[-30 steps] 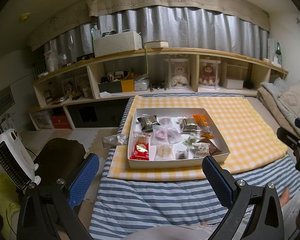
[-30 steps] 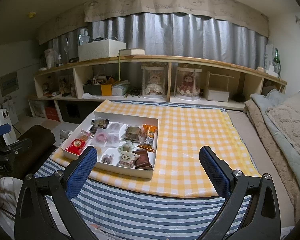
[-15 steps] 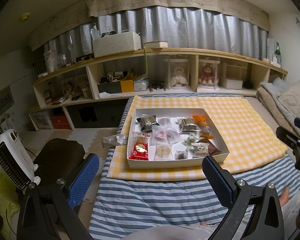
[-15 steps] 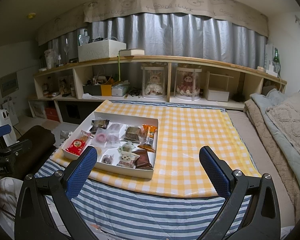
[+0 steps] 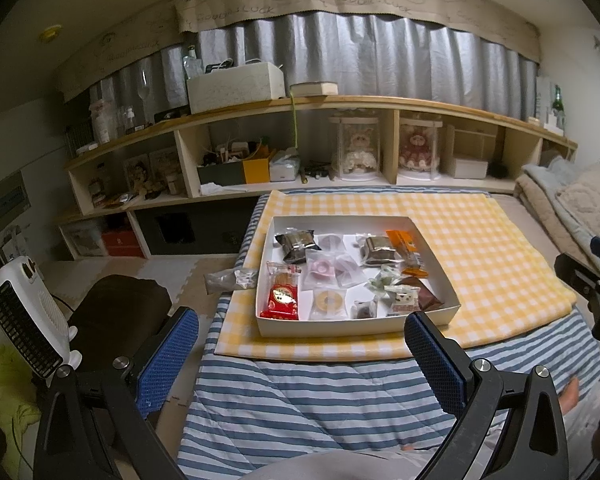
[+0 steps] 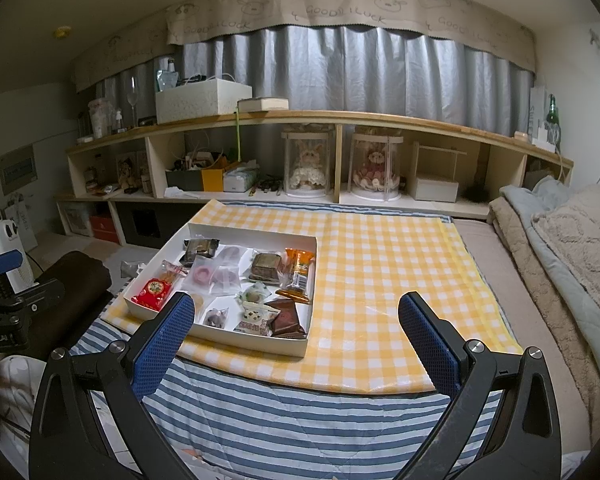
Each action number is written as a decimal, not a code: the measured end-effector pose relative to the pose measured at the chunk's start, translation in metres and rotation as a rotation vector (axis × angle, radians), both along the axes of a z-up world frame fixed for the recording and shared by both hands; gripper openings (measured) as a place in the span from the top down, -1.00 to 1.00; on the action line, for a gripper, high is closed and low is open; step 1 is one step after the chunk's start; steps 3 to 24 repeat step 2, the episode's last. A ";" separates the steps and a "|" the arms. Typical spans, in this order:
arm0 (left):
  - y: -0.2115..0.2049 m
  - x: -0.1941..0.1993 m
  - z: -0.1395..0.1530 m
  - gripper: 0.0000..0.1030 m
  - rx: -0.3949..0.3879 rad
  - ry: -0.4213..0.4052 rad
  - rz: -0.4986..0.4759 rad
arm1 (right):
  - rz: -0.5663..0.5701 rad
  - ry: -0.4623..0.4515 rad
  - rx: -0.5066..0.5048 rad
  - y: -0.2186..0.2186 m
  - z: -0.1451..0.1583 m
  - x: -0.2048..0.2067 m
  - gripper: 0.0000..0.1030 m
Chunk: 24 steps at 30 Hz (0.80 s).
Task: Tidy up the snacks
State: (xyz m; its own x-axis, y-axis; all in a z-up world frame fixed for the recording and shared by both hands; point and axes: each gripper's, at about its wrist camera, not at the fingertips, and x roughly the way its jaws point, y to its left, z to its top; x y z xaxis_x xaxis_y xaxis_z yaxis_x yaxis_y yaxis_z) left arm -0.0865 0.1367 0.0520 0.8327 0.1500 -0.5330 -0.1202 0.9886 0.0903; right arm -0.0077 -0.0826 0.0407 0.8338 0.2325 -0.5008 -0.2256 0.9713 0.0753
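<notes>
Your left hand-held gripper and right hand-held gripper hang wide and empty before the shallow white cardboard box of wrapped snacks; sorted or not, I cannot judge.

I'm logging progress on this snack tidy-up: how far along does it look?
Most snacks lie loosely inside the white box on the checked cloth. One clear packet lies outside, at its left. Left gripper and right gripper are open, holding nothing. That fits either an early or a nearly finished stage.
</notes>
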 end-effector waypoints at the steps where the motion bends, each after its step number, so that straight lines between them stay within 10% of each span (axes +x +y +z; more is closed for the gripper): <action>1: 0.000 0.000 0.000 -1.00 0.000 0.000 0.000 | 0.000 0.000 0.000 0.000 0.000 0.000 -1.00; 24: 0.001 0.000 0.000 -1.00 0.000 0.000 0.001 | 0.000 0.001 0.000 0.000 0.000 0.000 -1.00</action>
